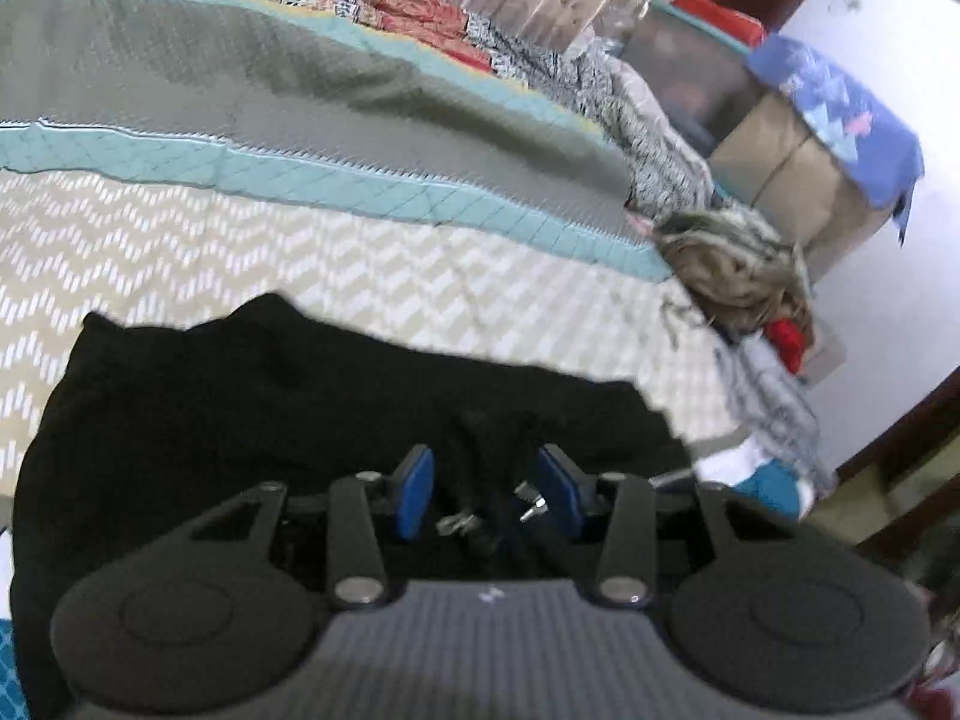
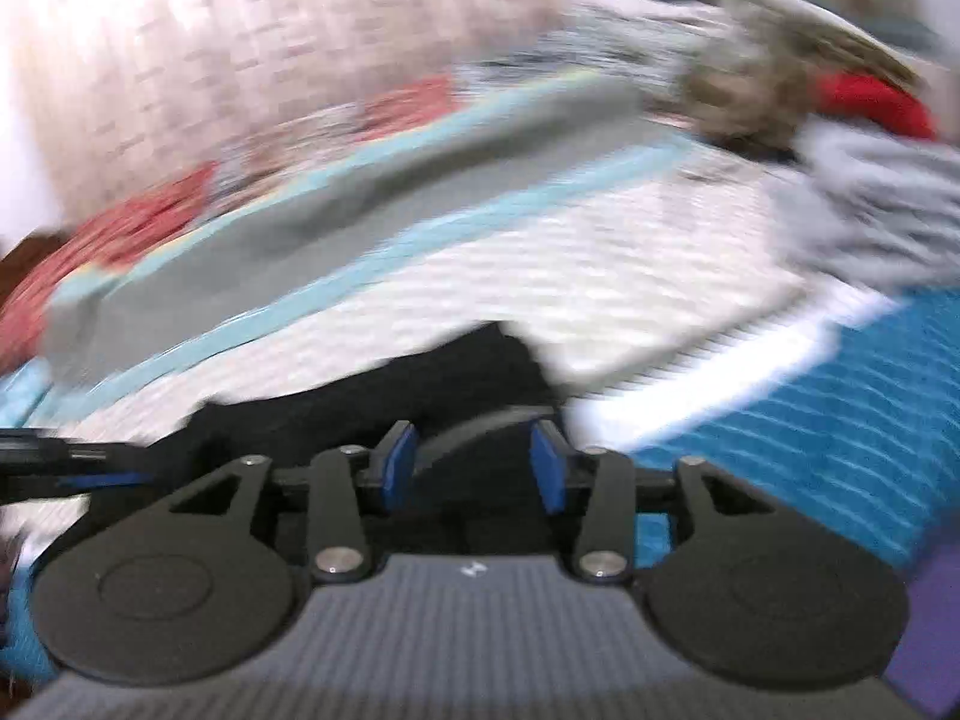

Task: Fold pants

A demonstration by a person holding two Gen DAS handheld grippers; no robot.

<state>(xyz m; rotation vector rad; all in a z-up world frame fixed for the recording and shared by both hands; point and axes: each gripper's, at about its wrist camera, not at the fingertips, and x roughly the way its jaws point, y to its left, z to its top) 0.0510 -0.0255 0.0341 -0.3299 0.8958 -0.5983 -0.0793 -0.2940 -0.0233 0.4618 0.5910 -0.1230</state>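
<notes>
1. Left wrist cam: the black fabric pants (image 1: pixel 288 420) lie bunched on the bed, right in front of the left gripper (image 1: pixel 486 492) and running under it. They look soft, matte, pretty much featureless, w/ a wavy far edge and a small peak toward the left.
2. Same view: the blue pads (image 1: pixel 414 498) stand apart w/ a fold of the black cloth rising between them. Can't tell if the pads actually press on it, so grip state is unclear tbh. Some small metal bits sit in the gap too, too blurry to ID.
3. Under the pants is a beige quilted bedspread with white zigzag pattern (image 1: pixel 300 252), then a light-teal stripe and a grey band further back. A brownish fuzzy bundle (image 1: pixel 732 264) sits at the bed's right edge, red cloth just below it.
4. Right wrist cam: heavy motion blur here. The right gripper (image 2: pixel 474 468) has its blue pads apart, released, nothing pinched; a dark curved fold of the pants (image 2: pixel 420 384) shows just beyond the gap.
5. Same view: pants lie on the zigzag bedspread, their right corner near a bright blue striped towel-like cloth (image 2: pixel 810 432). A dark part of the other gripper pokes in at far left.
</notes>
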